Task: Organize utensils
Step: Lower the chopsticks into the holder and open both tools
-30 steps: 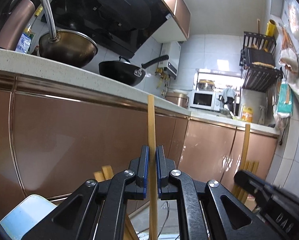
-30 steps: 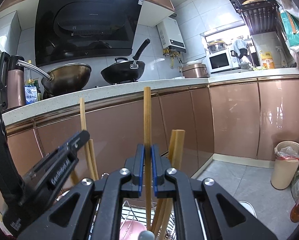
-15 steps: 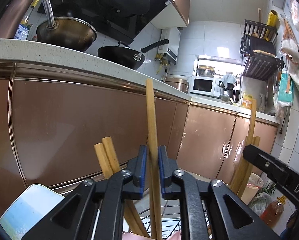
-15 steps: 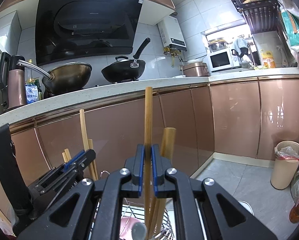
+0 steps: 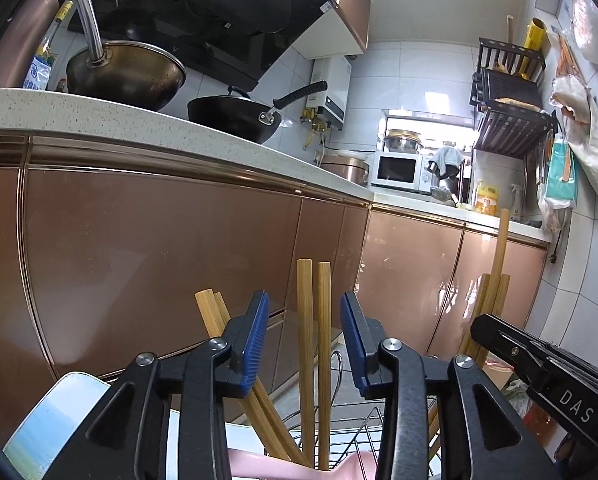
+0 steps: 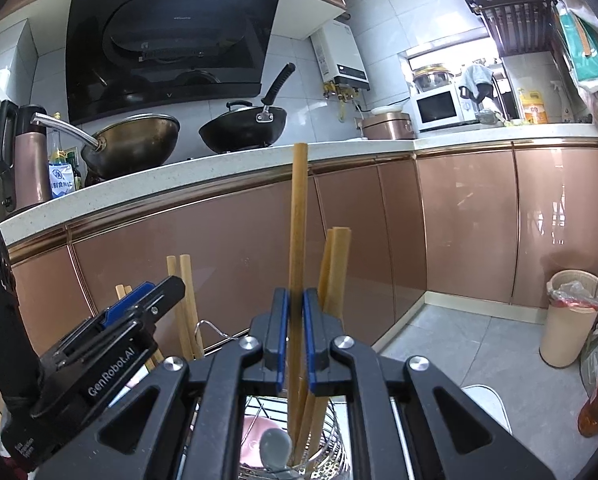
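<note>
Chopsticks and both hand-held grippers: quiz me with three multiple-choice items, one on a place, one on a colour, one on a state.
1. Where does the black wok stand?
A. on the floor
B. on the counter under the hood
C. inside the microwave

2. What colour are the pads on the left hand-held gripper?
A. blue
B. red
C. yellow

3. What is the state of the right hand-held gripper?
A. wide open, holding nothing
B. out of sight
C. shut on a chopstick

Answers:
1. B, since the wok sits on the pale counter beside the brass-coloured wok.
2. A, since both pads are blue in the left wrist view.
3. C, since its jaws press either side of one upright chopstick, while the left one stands open around two others.
</note>
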`<state>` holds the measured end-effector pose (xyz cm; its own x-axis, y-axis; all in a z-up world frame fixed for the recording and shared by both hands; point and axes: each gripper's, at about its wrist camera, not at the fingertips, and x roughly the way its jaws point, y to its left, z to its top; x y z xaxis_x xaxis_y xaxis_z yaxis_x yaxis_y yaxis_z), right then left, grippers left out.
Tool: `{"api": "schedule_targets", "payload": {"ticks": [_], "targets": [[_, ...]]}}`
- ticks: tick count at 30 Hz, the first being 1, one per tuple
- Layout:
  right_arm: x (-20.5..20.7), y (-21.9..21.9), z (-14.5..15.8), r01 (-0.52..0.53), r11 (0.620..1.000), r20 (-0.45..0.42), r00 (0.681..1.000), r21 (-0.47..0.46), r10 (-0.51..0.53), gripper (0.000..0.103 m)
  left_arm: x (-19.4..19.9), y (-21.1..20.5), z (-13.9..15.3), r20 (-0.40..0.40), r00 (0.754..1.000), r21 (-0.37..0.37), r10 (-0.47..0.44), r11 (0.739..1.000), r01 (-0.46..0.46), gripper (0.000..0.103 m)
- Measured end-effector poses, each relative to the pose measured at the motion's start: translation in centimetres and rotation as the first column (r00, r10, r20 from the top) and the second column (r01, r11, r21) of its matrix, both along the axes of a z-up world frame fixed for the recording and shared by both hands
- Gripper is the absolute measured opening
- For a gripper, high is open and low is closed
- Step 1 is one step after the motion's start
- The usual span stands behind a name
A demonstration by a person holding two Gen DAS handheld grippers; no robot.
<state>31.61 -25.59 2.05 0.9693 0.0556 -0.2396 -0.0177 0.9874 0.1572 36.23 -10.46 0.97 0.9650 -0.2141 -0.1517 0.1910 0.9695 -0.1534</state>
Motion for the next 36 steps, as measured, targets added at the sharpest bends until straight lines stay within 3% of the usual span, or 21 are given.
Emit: {"api": "schedule_targets", "payload": {"ticks": [21, 25, 36], "targets": [[-1.9, -1.0, -0.3, 0.035, 0.999, -0.03, 0.999, 0.001, -0.035, 0.008, -0.5, -0.2, 0.2, -0.006, 1.0, 0.014, -0.004, 1.0, 0.004, 0.051], [-2.3, -1.3, -0.3, 0.038, 0.999, -0.039, 0.999, 0.003, -0.037, 0.013, -0.8, -0.3, 0.3, -0.005, 1.0, 0.016, -0.006, 1.0, 0.006, 0.056], [-2.9, -1.9, 0.0, 0.049, 0.999, -0.05, 0.998, -0.005, -0.049, 0.014, -1.3, -0.2, 0.5, -0.014, 1.0, 0.018, -0.003, 1.0, 0.004, 0.058]]}}
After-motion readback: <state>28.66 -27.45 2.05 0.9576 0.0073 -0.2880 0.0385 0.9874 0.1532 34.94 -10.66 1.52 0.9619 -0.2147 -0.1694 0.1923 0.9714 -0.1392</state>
